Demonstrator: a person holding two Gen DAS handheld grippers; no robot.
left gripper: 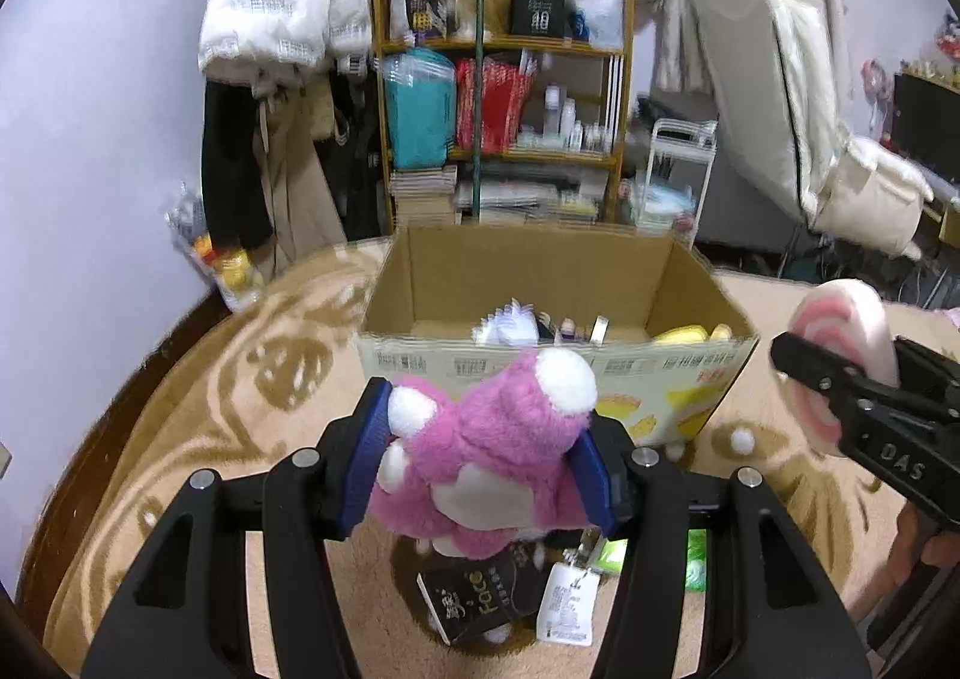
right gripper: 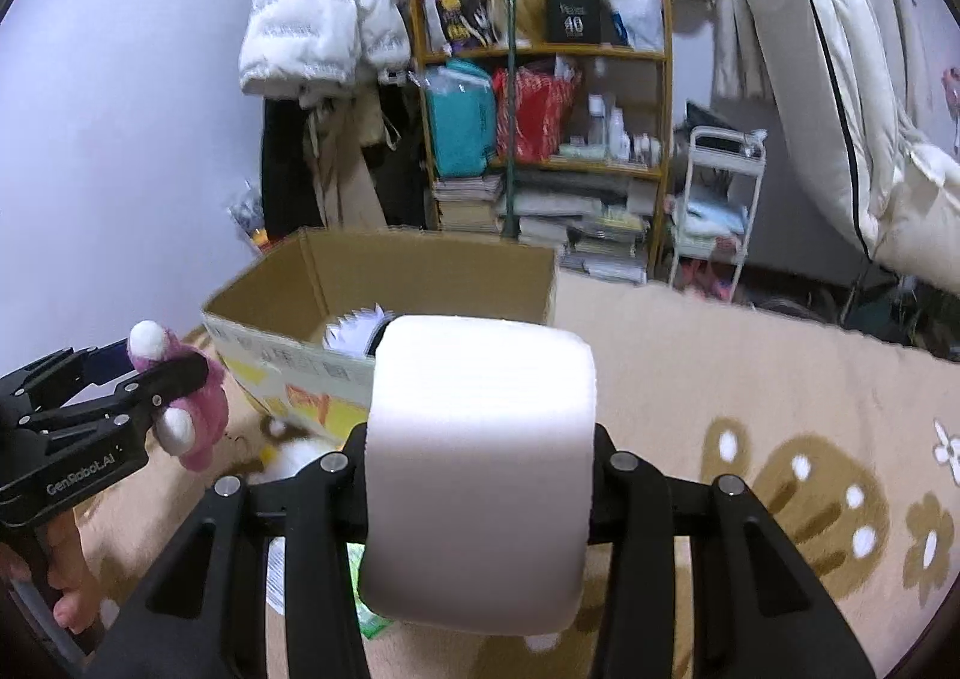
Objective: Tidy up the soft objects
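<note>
My left gripper (left gripper: 480, 451) is shut on a pink plush toy (left gripper: 486, 439) with white paws, held above the carpet just in front of an open cardboard box (left gripper: 540, 283). My right gripper (right gripper: 480, 469) is shut on a round white cushion (right gripper: 480, 469) with a pink swirl face (left gripper: 840, 349), held to the right of the box (right gripper: 420, 271). The box holds a white plush (left gripper: 510, 322) and a yellow soft item (left gripper: 690, 334). The left gripper and pink plush (right gripper: 192, 409) show at the left in the right wrist view.
Packets and a tag (left gripper: 510, 595) lie on the beige patterned carpet (left gripper: 240, 379) under the left gripper. A wooden shelf (left gripper: 504, 126), hanging coats (left gripper: 282, 78), a white trolley (right gripper: 714, 211) and bedding (right gripper: 840, 108) stand behind the box.
</note>
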